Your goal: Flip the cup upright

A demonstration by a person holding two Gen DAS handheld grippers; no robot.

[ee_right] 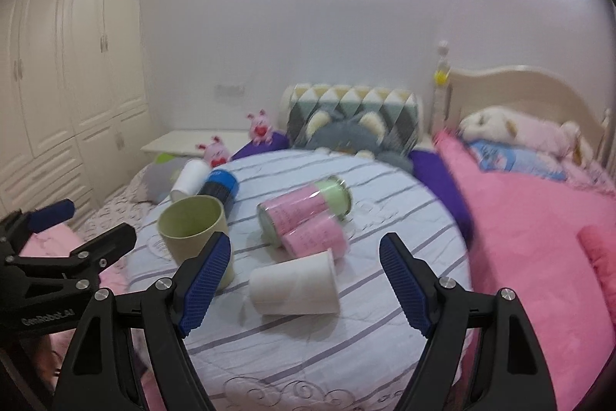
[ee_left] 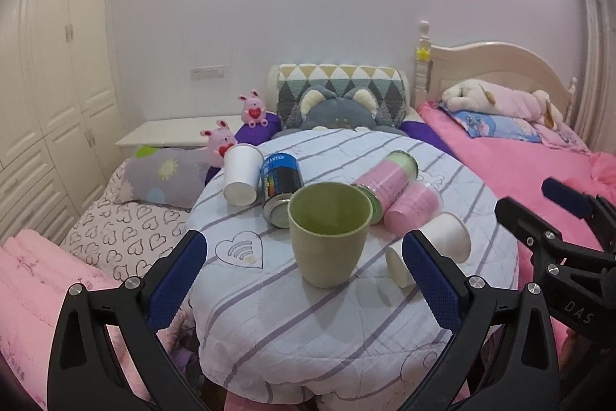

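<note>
Standing upright on the striped round table [ee_left: 346,345], the green cup [ee_left: 328,233] sits just ahead between the left gripper [ee_left: 304,280]'s spread blue pads, untouched. The right gripper [ee_right: 306,282], also wide open, frames a white paper cup [ee_right: 294,284] lying on its side. That view is blurred. "GenRobot.AI" and "DAS" read on the gripper bodies.

**Colours and patterns on the round tabletop**

A pale-green plastic cup [ee_left: 328,234] sits on a white tabletop cloth with lilac stripes [ee_left: 308,326]. Nearby are white paper cups [ee_right: 294,283], a blue-and-black tin can [ee_left: 280,184] and pink-and-green cans [ee_left: 389,180]. The bedspread [ee_left: 531,176] is plain pink.
</note>
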